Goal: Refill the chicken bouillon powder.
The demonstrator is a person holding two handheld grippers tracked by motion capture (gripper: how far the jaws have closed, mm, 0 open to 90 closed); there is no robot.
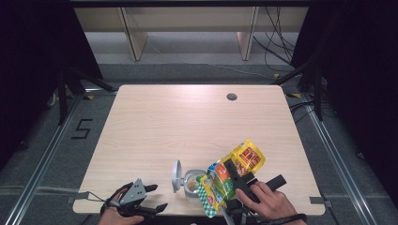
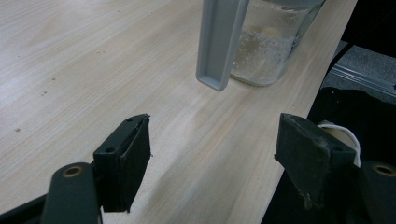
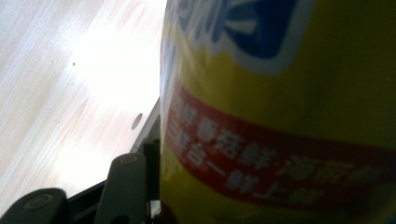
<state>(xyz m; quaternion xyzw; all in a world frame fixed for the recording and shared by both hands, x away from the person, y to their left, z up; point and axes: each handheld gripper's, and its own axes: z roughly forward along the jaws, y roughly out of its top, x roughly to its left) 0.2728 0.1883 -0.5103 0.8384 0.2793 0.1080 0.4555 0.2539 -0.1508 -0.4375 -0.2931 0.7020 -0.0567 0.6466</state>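
At the desk's (image 1: pixel 155 117) near edge the left gripper (image 1: pixel 151 197) rests with its jaws spread and nothing between them, facing the glass jar (image 1: pixel 192 183) with its grey lid (image 1: pixel 176 176) swung up. Right of the jar, the right gripper (image 1: pixel 233 172) grips a yellow snack bag (image 1: pixel 246 157) with a green-and-orange lower end. The bag's long axis tilts up and away to the right, over the jar's rim; its red band carries white Chinese characters, too blurred to read.

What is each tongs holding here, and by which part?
The right tongs grip the yellow snack bag around its middle, tilted over the glass jar. The left tongs hold nothing.
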